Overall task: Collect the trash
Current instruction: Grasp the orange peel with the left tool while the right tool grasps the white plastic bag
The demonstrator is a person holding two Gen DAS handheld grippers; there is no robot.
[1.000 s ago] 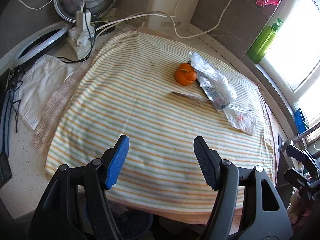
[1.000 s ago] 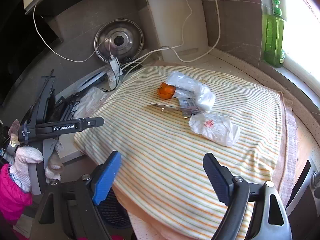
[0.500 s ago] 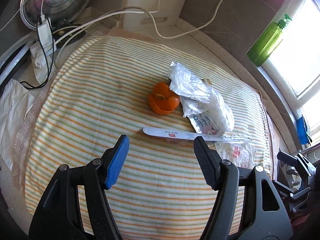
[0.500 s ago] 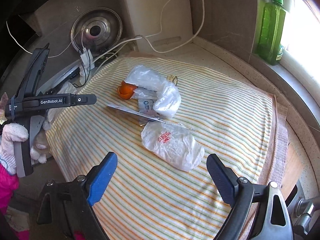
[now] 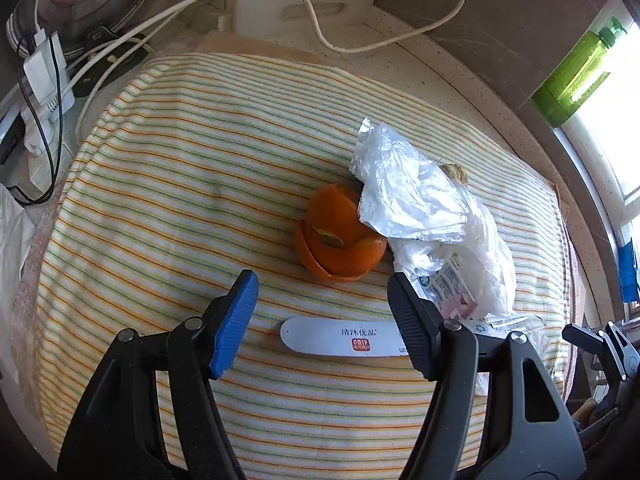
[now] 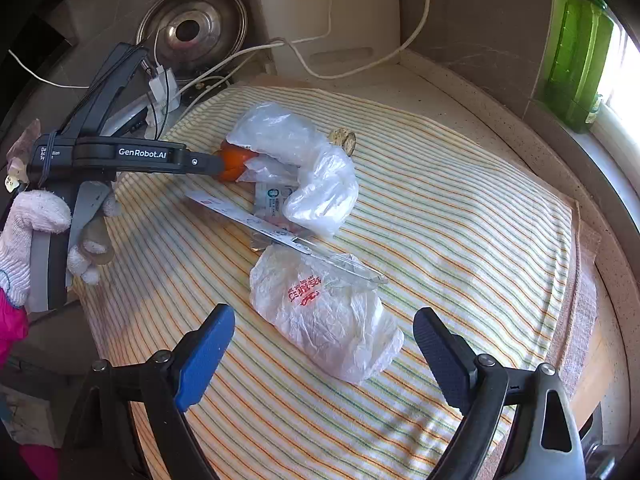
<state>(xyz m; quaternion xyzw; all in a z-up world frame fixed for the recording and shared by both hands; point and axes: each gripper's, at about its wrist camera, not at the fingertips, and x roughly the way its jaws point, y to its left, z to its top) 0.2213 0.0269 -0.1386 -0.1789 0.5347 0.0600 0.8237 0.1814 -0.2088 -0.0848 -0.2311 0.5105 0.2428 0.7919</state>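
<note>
Both grippers hang spread wide over the striped towel [image 5: 180,184] with nothing between their fingers. Left gripper [image 5: 322,322] sits low above the white flat wrapper [image 5: 340,338], whose right end hides behind its black finger; just past the tips lies the orange peel [image 5: 338,240], curled like a cup. Right gripper [image 6: 324,354] hovers over the crumpled bag with red print [image 6: 324,312], which lies between its two fingers but untouched.

Around the rim of the counter stand one steel pot lid [image 6: 192,34], a white cutting board [image 6: 324,12] against the wall, a power strip [image 5: 40,92] with several cables, and one green soap bottle [image 6: 574,60] by the window.

Trash on the towel counts five pieces: one peel, one flat wrapper, one printed bag, one clear crumpled bag [image 6: 308,160] touching the peel, and one small printed packet [image 6: 274,196] tucked under that clear bag. A tan lump [image 6: 344,140] behind the clear bag may be a sixth, though it is too small to identify.

From the right wrist view, a hand in a white knit glove [image 6: 28,236] grips the left tool's handle upright, its body reaching level across the towel's edge toward the peel.
</note>
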